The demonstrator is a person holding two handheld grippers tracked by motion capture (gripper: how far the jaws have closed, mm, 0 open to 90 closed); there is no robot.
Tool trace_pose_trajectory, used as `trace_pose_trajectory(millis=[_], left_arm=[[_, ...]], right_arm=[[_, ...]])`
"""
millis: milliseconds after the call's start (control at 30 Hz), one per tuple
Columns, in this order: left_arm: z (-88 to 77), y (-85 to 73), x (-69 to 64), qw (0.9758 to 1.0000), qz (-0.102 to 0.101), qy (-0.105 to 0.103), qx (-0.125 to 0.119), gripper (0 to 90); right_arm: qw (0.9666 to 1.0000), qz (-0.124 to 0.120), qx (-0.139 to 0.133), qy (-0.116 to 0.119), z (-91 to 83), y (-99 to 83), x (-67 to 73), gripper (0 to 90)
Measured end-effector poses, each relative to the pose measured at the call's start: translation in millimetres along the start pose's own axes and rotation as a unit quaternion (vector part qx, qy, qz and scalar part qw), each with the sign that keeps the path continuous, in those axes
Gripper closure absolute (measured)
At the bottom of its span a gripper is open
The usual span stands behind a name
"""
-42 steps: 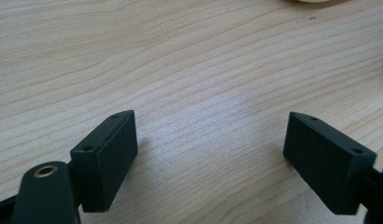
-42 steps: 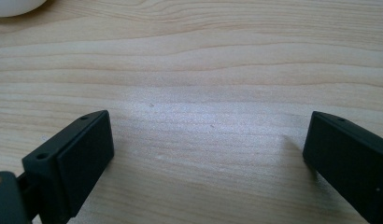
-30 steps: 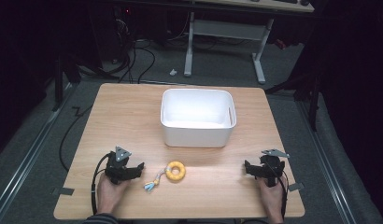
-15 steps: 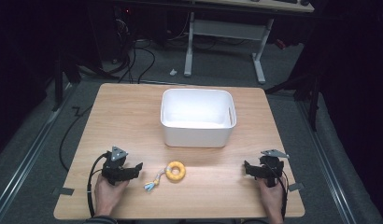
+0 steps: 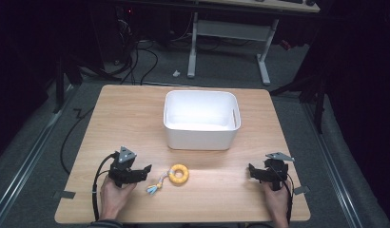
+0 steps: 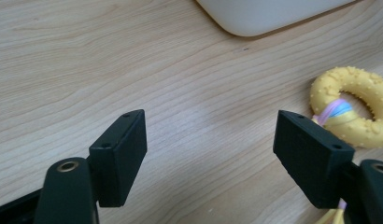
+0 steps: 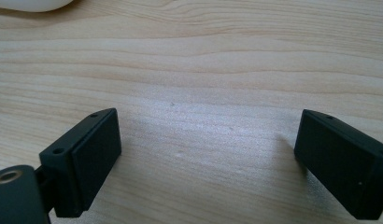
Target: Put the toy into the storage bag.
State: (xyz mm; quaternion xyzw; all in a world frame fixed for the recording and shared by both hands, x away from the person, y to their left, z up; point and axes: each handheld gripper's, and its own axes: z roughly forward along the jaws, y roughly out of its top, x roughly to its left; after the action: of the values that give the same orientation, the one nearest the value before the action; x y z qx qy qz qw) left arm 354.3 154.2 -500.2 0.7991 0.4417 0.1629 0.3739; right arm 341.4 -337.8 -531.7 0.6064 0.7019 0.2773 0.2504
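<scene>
A yellow knobbly ring toy (image 5: 178, 174) with a pastel rope tail (image 5: 155, 186) lies on the wooden table (image 5: 126, 118), near the front middle. My left gripper (image 5: 144, 170) rests just left of it, open, jaws pointing right toward the toy. In the left gripper view the ring (image 6: 353, 107) lies beside the right jaw, with bare wood between the jaws (image 6: 210, 154). My right gripper (image 5: 250, 171) sits at the front right, open, over bare wood (image 7: 208, 154). A white tub (image 5: 201, 118) stands at the table's middle.
The tub's rounded base (image 6: 269, 14) lies ahead of the left gripper. A hand holds each gripper at the table's front edge. Behind the table are desk legs (image 5: 192, 52) and cables (image 5: 136, 61) on a dark floor.
My left gripper has shifted slightly, turning a bit more toward the ring toy. The right gripper, the toy and the tub have stayed put.
</scene>
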Motion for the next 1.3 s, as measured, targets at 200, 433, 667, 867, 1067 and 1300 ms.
trace_pose_trajectory(millis=[200,433,667,867,1067,1300], left_arm=[[0.0,5.3,-7.7,0.9999,0.01,-0.009,-0.001,28.3],[0.9,13.0,-15.5,0.9996,0.021,-0.019,0.001,28.9],[4.8,19.4,-24.9,0.9989,0.034,-0.029,0.011,31.4],[9.9,26.3,-33.8,0.9979,0.047,-0.041,0.019,31.2],[14.8,31.1,-41.2,0.9968,0.058,-0.051,0.023,31.0],[24.4,37.2,-53.3,0.9947,0.072,-0.064,0.036,34.6]], right_arm=[[1.0,-0.001,-0.001,0.001,-0.1,-0.1,0.0,7.8],[1.0,-0.002,-0.001,0.001,-0.1,-0.2,0.0,8.0],[1.0,-0.005,-0.004,0.003,-0.5,-0.5,0.0,9.5],[1.0,-0.006,-0.003,0.003,-0.8,-0.5,0.1,9.7],[1.0,-0.005,-0.002,0.003,-0.9,-0.5,0.2,9.7],[1.0,-0.006,-0.005,0.003,-0.6,-0.6,0.2,9.8]])
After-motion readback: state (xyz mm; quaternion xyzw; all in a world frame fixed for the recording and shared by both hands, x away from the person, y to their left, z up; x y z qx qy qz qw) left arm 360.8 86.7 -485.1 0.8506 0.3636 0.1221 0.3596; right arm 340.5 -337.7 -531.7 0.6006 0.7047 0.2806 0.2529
